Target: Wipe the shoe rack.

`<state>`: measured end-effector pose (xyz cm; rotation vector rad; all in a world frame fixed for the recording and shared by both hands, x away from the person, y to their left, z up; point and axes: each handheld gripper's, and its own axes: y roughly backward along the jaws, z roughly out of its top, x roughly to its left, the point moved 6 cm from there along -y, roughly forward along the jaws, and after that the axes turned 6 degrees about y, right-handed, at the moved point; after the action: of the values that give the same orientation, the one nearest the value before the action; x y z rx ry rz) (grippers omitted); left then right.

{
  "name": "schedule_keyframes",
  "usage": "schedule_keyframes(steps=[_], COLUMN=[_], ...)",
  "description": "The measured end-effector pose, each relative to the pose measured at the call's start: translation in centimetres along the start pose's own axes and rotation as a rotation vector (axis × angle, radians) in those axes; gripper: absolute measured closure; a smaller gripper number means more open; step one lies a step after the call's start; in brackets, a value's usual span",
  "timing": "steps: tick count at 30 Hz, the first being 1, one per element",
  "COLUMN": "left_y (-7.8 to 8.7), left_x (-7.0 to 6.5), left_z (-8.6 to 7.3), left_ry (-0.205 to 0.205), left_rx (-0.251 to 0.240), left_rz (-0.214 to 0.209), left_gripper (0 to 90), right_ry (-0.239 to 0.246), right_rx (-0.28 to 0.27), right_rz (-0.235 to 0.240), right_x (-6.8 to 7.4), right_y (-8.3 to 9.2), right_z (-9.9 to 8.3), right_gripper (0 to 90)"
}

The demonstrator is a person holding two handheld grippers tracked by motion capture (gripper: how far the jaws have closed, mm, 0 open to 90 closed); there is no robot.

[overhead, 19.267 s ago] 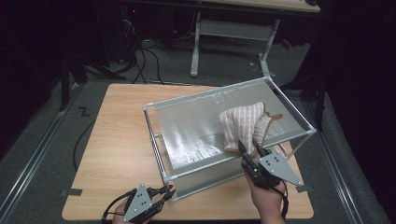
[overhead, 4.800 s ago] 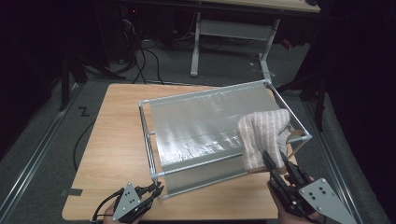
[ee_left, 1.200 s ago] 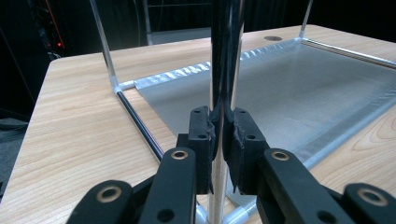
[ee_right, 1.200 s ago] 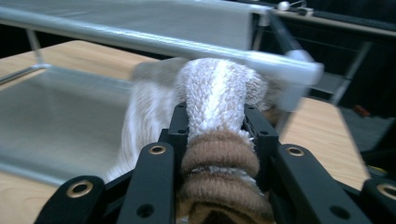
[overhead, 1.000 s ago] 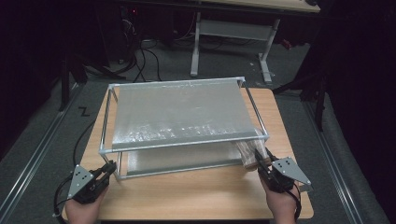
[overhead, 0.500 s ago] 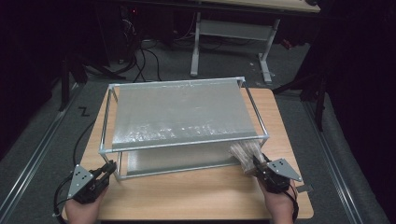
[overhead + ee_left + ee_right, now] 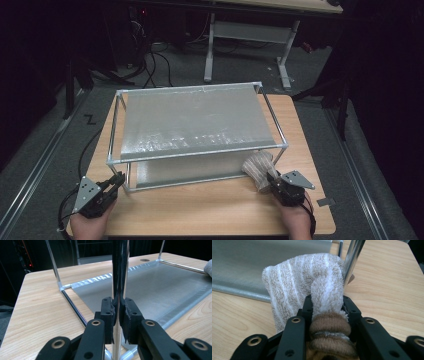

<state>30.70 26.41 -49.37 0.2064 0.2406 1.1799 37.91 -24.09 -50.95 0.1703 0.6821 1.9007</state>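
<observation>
A metal rack [image 7: 196,152] with a grey mesh top and a lower grey shelf [image 7: 160,287] stands on the wooden table [image 7: 210,210]. My left gripper [image 7: 118,182] is at the rack's front left corner, and in the left gripper view it [image 7: 117,313] is shut on the upright corner post [image 7: 120,267]. A beige and white striped towel [image 7: 257,165] sits bunched at the front right corner. My right gripper [image 7: 273,179] is shut on that towel [image 7: 294,277], its jaws [image 7: 327,305] pinching a thick fold right beside the front right post [image 7: 352,257].
The table's front edge lies just behind both hands. Bare wood runs along the front of the rack. A desk frame [image 7: 245,30] and cables [image 7: 150,55] stand on the dark floor beyond the table.
The right hand has sunk toward the table with the towel, drawing it slightly left at the rack's front right corner. The left gripper has kept still on the post.
</observation>
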Motion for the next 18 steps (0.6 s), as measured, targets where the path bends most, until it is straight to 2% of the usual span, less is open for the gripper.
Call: schedule_keyframes(steps=[9, 12, 18], left_y=[0.0, 0.0, 0.0], left_x=[0.0, 0.0, 0.0], left_z=[0.0, 0.0, 0.0], left_ry=[-0.002, -0.002, -0.002], left_rx=[0.000, 0.000, -0.001], left_rz=[0.000, -0.001, -0.001], left_gripper=[80.1, 80.2, 80.2], right_ry=[0.001, -0.002, 0.003], right_rx=[-0.015, -0.041, -0.132], right_rz=[-0.006, -0.020, -0.063], right_x=[0.0, 0.0, -0.4], right_y=[0.3, 0.9, 2.7], right_z=[0.3, 0.8, 2.6], right_gripper=[69.5, 69.5, 69.5])
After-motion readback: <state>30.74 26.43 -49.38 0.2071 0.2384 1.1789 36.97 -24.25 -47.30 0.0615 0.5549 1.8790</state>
